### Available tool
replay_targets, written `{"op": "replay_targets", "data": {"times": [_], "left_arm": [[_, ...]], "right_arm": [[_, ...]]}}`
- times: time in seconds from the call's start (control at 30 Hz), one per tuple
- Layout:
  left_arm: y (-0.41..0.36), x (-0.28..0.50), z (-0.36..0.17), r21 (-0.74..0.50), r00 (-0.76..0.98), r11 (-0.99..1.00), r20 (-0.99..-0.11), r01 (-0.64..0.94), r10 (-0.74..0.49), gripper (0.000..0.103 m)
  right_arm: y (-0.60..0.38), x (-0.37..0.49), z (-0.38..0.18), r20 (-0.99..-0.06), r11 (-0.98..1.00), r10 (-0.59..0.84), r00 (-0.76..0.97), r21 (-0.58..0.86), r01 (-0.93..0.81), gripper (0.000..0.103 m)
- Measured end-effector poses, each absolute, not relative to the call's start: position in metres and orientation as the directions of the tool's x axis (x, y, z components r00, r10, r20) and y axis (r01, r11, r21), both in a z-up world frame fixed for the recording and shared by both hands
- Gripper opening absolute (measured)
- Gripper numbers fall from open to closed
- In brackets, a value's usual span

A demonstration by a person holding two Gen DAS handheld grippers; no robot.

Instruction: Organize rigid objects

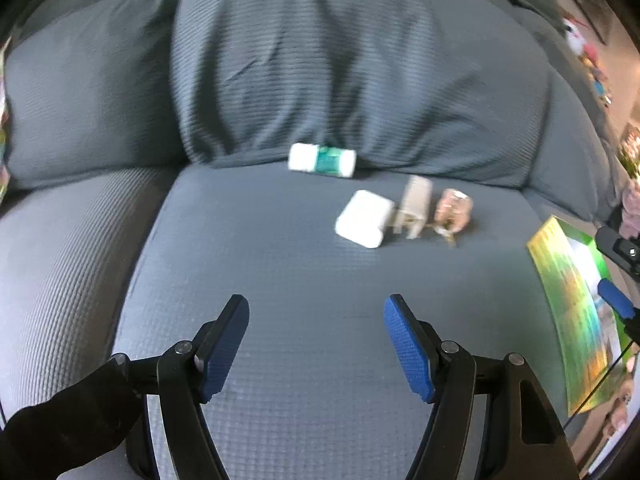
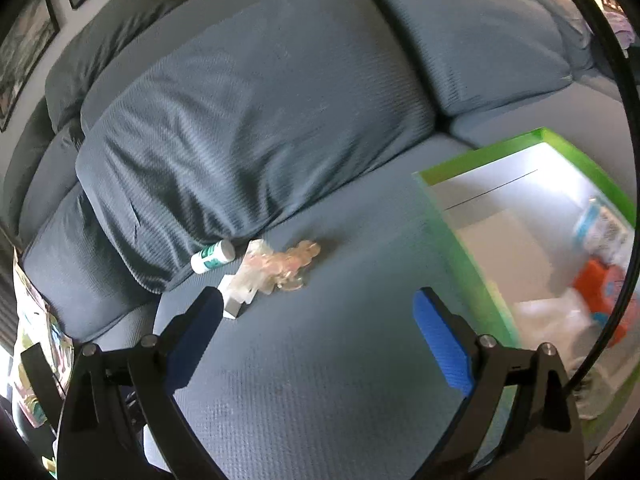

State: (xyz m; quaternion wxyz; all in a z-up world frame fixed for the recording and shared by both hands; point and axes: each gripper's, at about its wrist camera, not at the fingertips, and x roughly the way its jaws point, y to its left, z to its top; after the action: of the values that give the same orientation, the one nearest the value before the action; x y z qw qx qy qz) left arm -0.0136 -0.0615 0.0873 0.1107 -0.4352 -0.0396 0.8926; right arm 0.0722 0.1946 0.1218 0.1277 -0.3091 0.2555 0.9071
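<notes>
On the grey sofa seat [image 1: 280, 280] lie a white bottle with a green label [image 1: 322, 160], a white block [image 1: 363, 218], a pale plug-like piece [image 1: 414, 206] and a small clear-and-gold item [image 1: 454, 208]. My left gripper [image 1: 316, 344] hovers open in front of them, with nothing between its blue pads. My right gripper [image 2: 316, 336] is open and empty above the seat. From that side I see the bottle [image 2: 212, 256], the pale piece [image 2: 256, 276] and the clear item [image 2: 298, 262] ahead. The green box [image 2: 472, 248] is at its right.
Big grey back cushions [image 1: 340, 60] stand right behind the objects. The green box [image 1: 568, 312] sits at the seat's right edge and holds an orange item [image 2: 600, 284] and other blurred things. A black cable [image 2: 624, 160] arcs past the right wrist view.
</notes>
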Motion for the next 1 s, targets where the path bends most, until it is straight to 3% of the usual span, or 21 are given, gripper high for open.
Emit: {"op": "replay_targets", "data": {"times": [0.07, 0.1, 0.13, 0.17, 0.27, 0.4, 0.57, 0.7, 0.87, 0.9, 1.0], "left_arm": [[-0.073, -0.019, 0.084, -0.176, -0.584, -0.975, -0.781, -0.137, 0.223, 0.071], [-0.079, -0.021, 0.082, -0.176, -0.577, -0.977, -0.789, -0.121, 0.214, 0.078], [-0.083, -0.021, 0.082, -0.176, -0.574, -0.978, -0.792, -0.110, 0.207, 0.090], [-0.086, -0.022, 0.082, -0.176, -0.574, -0.979, -0.794, -0.102, 0.203, 0.094], [-0.098, -0.024, 0.085, -0.223, -0.589, -0.970, -0.773, -0.094, 0.235, 0.095], [-0.108, -0.032, 0.082, -0.291, -0.571, -0.954, -0.773, -0.068, 0.276, 0.095], [-0.110, -0.038, 0.078, -0.305, -0.555, -0.951, -0.783, -0.049, 0.280, 0.095], [-0.107, -0.041, 0.077, -0.304, -0.554, -0.951, -0.784, -0.048, 0.279, 0.095], [-0.106, -0.043, 0.074, -0.287, -0.541, -0.957, -0.800, -0.032, 0.258, 0.095], [-0.106, -0.042, 0.074, -0.288, -0.540, -0.957, -0.801, -0.034, 0.260, 0.095], [-0.107, -0.041, 0.074, -0.299, -0.547, -0.954, -0.794, -0.032, 0.267, 0.095]], "right_arm": [[0.187, 0.054, 0.119, -0.641, -0.843, 0.064, -0.765, 0.376, -0.385, 0.096], [0.183, 0.042, 0.117, -0.649, -0.850, 0.058, -0.758, 0.366, -0.379, 0.096], [0.180, 0.029, 0.116, -0.657, -0.861, 0.052, -0.752, 0.352, -0.367, 0.096], [0.176, 0.018, 0.115, -0.665, -0.875, 0.050, -0.745, 0.330, -0.353, 0.096], [0.167, -0.013, 0.110, -0.682, -0.894, 0.080, -0.727, 0.273, -0.355, 0.095], [0.157, -0.051, 0.096, -0.711, -0.908, 0.052, -0.701, 0.258, -0.330, 0.082], [0.153, -0.079, 0.081, -0.722, -0.916, 0.113, -0.682, 0.190, -0.353, 0.080], [0.156, -0.092, 0.064, -0.751, -0.920, 0.112, -0.651, 0.169, -0.354, 0.056], [0.166, -0.085, 0.066, -0.721, -0.914, 0.057, -0.690, 0.240, -0.327, 0.035], [0.166, -0.082, 0.069, -0.717, -0.913, 0.065, -0.694, 0.237, -0.331, 0.025], [0.167, -0.067, 0.083, -0.704, -0.912, 0.048, -0.709, 0.259, -0.318, 0.025]]}}
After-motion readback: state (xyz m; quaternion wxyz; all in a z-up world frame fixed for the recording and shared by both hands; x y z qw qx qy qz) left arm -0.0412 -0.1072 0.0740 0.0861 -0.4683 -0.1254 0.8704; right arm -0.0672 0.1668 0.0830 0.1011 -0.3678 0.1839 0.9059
